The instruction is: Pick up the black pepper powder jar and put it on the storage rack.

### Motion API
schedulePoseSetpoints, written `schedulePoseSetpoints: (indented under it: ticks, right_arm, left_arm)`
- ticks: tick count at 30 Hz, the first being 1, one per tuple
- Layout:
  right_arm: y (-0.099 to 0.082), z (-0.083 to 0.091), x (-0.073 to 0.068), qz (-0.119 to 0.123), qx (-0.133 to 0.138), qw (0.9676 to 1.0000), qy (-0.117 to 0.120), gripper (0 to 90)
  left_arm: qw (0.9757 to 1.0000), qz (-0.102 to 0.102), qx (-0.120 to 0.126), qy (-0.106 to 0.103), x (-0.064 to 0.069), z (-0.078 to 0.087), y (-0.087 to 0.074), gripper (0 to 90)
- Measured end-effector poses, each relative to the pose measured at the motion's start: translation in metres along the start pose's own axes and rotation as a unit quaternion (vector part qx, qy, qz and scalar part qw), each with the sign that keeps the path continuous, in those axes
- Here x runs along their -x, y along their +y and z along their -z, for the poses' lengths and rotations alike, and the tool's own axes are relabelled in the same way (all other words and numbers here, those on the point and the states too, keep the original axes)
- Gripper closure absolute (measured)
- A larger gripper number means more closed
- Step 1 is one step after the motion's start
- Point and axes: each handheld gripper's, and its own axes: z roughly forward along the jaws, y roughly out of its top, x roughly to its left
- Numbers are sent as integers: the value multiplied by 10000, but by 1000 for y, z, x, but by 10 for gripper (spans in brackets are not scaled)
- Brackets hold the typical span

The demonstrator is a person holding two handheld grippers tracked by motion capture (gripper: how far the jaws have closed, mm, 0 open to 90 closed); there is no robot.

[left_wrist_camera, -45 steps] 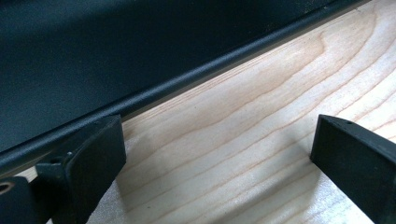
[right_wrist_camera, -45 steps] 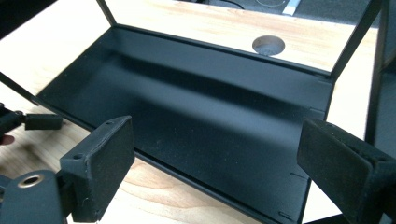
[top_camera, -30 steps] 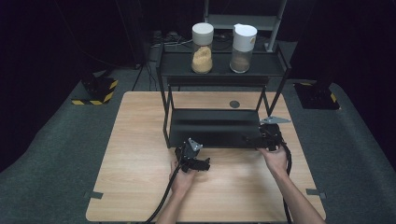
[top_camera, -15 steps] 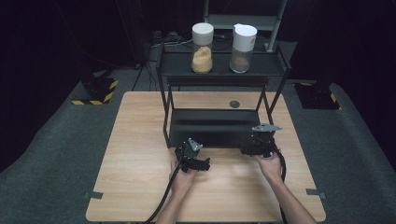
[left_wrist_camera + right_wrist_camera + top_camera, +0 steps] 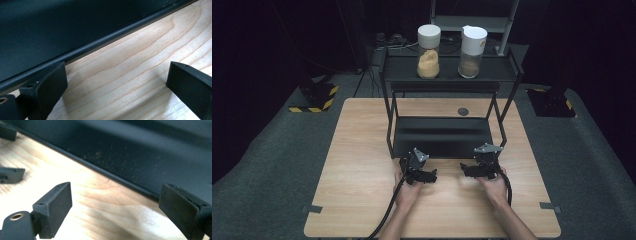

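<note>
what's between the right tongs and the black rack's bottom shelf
Nothing visible. The right tongs sit open and empty on the table, and in the right gripper view just bare wood lies between their jaws and the front edge of the bottom shelf.

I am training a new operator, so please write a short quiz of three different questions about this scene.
1. True or false: the left gripper holds a jar.
2. How many jars stand on the rack's top shelf?
3. Which surface lies under the right gripper: A table, B floor, C shelf?

Key: 1 false, both grippers are open and hold nothing. 2 two, the left jar and the right jar. 3 A.
</note>
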Motion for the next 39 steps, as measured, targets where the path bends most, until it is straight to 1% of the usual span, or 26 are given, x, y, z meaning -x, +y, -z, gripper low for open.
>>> schedulePoseSetpoints:
  ticks: [4, 7, 13, 18, 24, 35, 39]
  right_arm:
    - [-3, -5, -5, 22, -121, 9999, -57, 105]
    - [-9, -8, -7, -17, -141, 9999, -68, 103]
    - [-17, -11, -10, -11, -213, 9997, -130, 98]
    - [-23, -11, -12, -11, -135, 9998, -174, 100]
    - [-34, -10, -13, -30, 74, 9998, -193, 96]
    - [-34, -10, -13, -26, 75, 9998, -187, 96]
    - [-33, -11, -13, -2, 51, 9999, -161, 79]
  left_arm:
    - [10000, -6, 0, -5, 0, 0, 0, 31]
    - [10000, 3, 2, 0, 0, 0, 0, 31]
    - [10000, 1, 1, 0, 0, 0, 0, 31]
    - [10000, 2, 1, -1, 0, 0, 0, 31]
    - [10000, 9, 13, -4, 0, 0, 0, 31]
    - [10000, 20, 9, -9, 0, 0, 0, 31]
    - [10000, 1, -12, -38, -1, -1, 1, 16]
